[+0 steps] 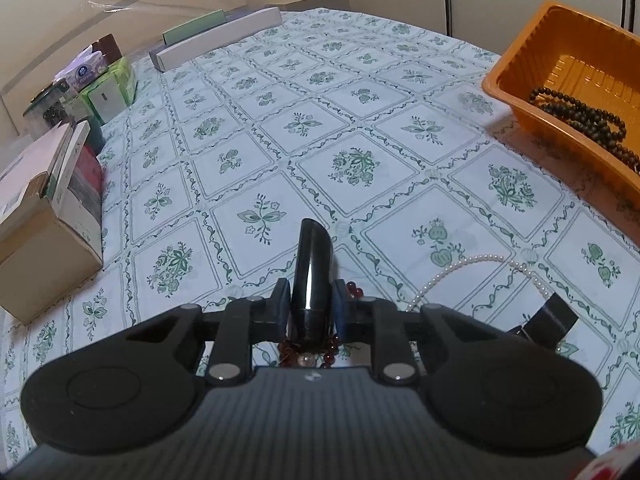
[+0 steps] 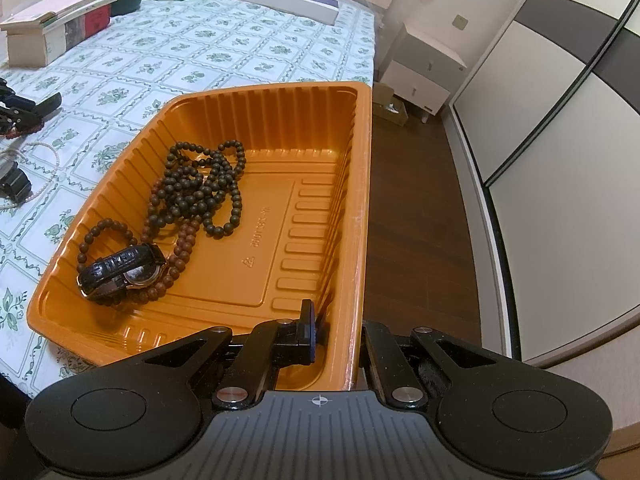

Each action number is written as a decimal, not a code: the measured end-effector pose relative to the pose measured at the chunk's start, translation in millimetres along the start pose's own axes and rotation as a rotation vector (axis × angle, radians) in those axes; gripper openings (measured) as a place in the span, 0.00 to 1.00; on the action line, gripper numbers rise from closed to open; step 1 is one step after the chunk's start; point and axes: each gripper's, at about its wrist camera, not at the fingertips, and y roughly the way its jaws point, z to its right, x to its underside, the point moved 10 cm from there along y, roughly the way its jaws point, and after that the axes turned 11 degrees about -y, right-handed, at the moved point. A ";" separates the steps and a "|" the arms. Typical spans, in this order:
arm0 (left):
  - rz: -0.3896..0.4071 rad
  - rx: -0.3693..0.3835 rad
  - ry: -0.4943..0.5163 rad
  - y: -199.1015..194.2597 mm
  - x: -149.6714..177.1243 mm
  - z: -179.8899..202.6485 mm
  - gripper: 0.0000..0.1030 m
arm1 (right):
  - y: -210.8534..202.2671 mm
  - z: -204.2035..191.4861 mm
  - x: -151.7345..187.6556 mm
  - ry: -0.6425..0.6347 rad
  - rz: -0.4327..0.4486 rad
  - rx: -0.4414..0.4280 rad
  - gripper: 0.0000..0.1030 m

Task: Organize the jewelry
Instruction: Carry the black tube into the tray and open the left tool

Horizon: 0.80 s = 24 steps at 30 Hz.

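While the left gripper (image 1: 311,304) clamps a glossy black cylinder (image 1: 312,272) between its pads above a red bead bracelet (image 1: 356,290) on the floral tablecloth (image 1: 280,128), a pearl necklace (image 1: 480,264) lies just beside it; the right gripper (image 2: 336,332) pinches the near wall of the orange tray (image 2: 280,100), jaws narrow; inside lie dark bead strands (image 2: 204,188) and a wristwatch (image 2: 124,272).

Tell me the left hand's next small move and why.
Probably lift straight up a little. The left tongs are shut on the shiny black bangle, with red beads lying under it on the tablecloth. The orange tray, pinched at its wall by the right tongs, waits.
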 end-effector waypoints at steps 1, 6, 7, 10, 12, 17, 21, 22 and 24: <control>-0.009 0.003 -0.012 -0.8 -0.6 -0.6 0.19 | 0.0 0.0 0.0 0.000 0.000 0.000 0.05; -0.004 0.019 -0.076 -10.7 -5.9 -7.3 0.19 | 0.1 -0.3 0.1 0.000 0.001 -0.004 0.05; -0.003 0.021 -0.086 -13.3 -6.8 -8.9 0.19 | -0.1 -0.7 0.2 -0.002 0.002 -0.005 0.05; 0.001 0.029 -0.111 -21.2 -9.2 -12.2 0.19 | -0.9 -0.5 0.4 0.000 0.005 -0.008 0.04; 0.007 0.037 -0.134 -26.1 -11.0 -12.9 0.19 | -0.6 0.1 1.1 0.003 0.004 -0.006 0.04; 0.036 0.076 -0.173 -39.3 -21.9 -1.3 0.19 | -1.2 0.5 1.1 0.004 0.007 -0.010 0.04; 0.060 0.122 -0.149 -47.9 -32.4 31.8 0.19 | -0.4 1.6 2.4 0.014 0.007 -0.008 0.05; 0.063 0.142 -0.140 -49.7 -34.8 44.2 0.19 | -0.6 2.0 2.8 0.016 0.007 -0.009 0.04; 0.070 0.183 -0.126 -52.7 -39.7 67.8 0.19 | -1.0 2.0 3.2 0.017 0.007 -0.010 0.05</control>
